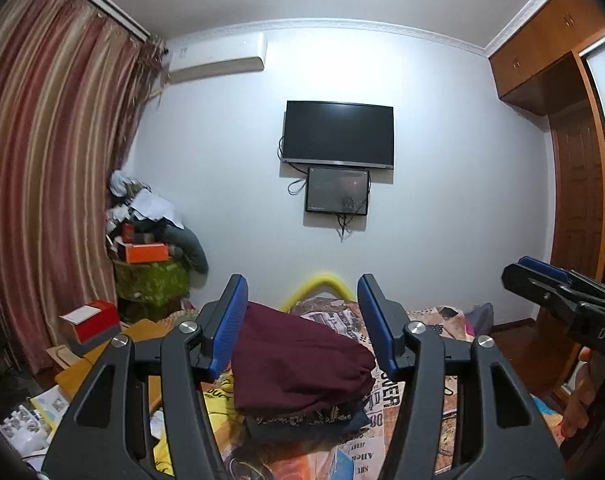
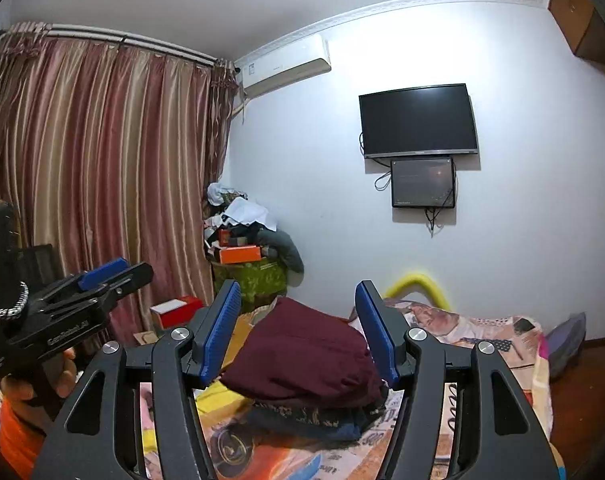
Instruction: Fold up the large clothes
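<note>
A folded maroon garment [image 1: 298,364] lies on top of a small stack of darker folded clothes [image 1: 302,424] on the bed; it also shows in the right wrist view [image 2: 306,360]. My left gripper [image 1: 302,320] is open and empty, raised above and in front of the stack. My right gripper [image 2: 298,328] is open and empty too, held at a like height. Each gripper shows in the other's view: the right one at the right edge [image 1: 542,280], the left one at the left edge [image 2: 102,276].
The bed has a colourful printed sheet [image 1: 386,408]. A yellow tube [image 1: 322,284] arches at its far end. Boxes and a red-and-white box [image 1: 90,320] lie left. A clutter pile [image 1: 150,240] fills the corner by the curtain [image 1: 50,160]. A wardrobe [image 1: 574,160] stands right.
</note>
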`<act>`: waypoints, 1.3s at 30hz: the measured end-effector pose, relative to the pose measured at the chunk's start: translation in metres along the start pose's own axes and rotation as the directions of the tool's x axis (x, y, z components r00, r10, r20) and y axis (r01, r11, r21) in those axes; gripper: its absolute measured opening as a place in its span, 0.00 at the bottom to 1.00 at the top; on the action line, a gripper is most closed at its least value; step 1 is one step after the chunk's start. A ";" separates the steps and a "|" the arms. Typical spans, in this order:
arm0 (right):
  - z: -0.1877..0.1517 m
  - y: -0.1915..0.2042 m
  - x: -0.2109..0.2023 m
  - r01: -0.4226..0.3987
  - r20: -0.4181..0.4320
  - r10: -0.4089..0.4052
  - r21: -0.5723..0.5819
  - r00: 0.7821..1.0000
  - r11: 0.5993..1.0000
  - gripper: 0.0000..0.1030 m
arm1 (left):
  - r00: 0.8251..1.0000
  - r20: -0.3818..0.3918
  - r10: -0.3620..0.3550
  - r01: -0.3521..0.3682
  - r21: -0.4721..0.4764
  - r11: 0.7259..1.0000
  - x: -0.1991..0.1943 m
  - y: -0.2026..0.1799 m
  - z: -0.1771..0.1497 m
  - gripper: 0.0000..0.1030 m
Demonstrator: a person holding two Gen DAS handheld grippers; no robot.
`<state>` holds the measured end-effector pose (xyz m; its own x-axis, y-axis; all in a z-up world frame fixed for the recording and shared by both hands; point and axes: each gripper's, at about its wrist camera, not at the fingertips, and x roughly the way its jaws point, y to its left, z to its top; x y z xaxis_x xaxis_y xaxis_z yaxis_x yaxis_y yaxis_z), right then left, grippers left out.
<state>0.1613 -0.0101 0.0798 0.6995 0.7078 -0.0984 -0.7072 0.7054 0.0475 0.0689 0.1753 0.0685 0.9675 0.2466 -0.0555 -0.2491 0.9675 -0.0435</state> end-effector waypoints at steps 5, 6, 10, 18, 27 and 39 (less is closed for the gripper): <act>-0.007 0.003 -0.001 0.033 -0.015 -0.033 0.002 0.999 0.999 0.59 | 1.000 -0.007 0.021 -0.021 -0.019 1.000 -0.013 -0.007 -0.013 0.73; -0.008 0.003 -0.001 0.042 -0.019 -0.042 0.006 0.999 0.999 0.65 | 1.000 -0.012 0.023 -0.023 -0.026 0.999 -0.014 -0.007 -0.015 0.75; -0.013 0.002 -0.008 0.077 -0.021 -0.077 0.013 0.997 0.997 0.83 | 0.998 -0.006 0.062 -0.062 -0.010 0.998 -0.021 -0.012 -0.022 0.85; -0.019 0.002 -0.015 0.129 -0.022 -0.129 0.013 0.991 0.992 1.00 | 0.997 -0.014 0.075 -0.075 -0.020 0.997 -0.028 -0.017 -0.030 0.89; -0.027 0.004 -0.018 0.145 -0.044 -0.145 -0.009 0.988 0.989 1.00 | 0.996 -0.031 0.089 -0.089 -0.028 0.996 -0.027 -0.017 -0.035 0.90; -0.029 0.001 -0.018 0.154 -0.065 -0.154 -0.003 0.986 0.988 1.00 | 0.993 -0.053 0.104 -0.106 -0.034 0.994 -0.022 -0.013 -0.042 0.90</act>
<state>0.1450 -0.0236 0.0533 0.7919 0.5868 -0.1692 -0.5912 0.8060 0.0284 0.0488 0.1548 0.0281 0.9327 0.3426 -0.1128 -0.3515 0.9335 -0.0712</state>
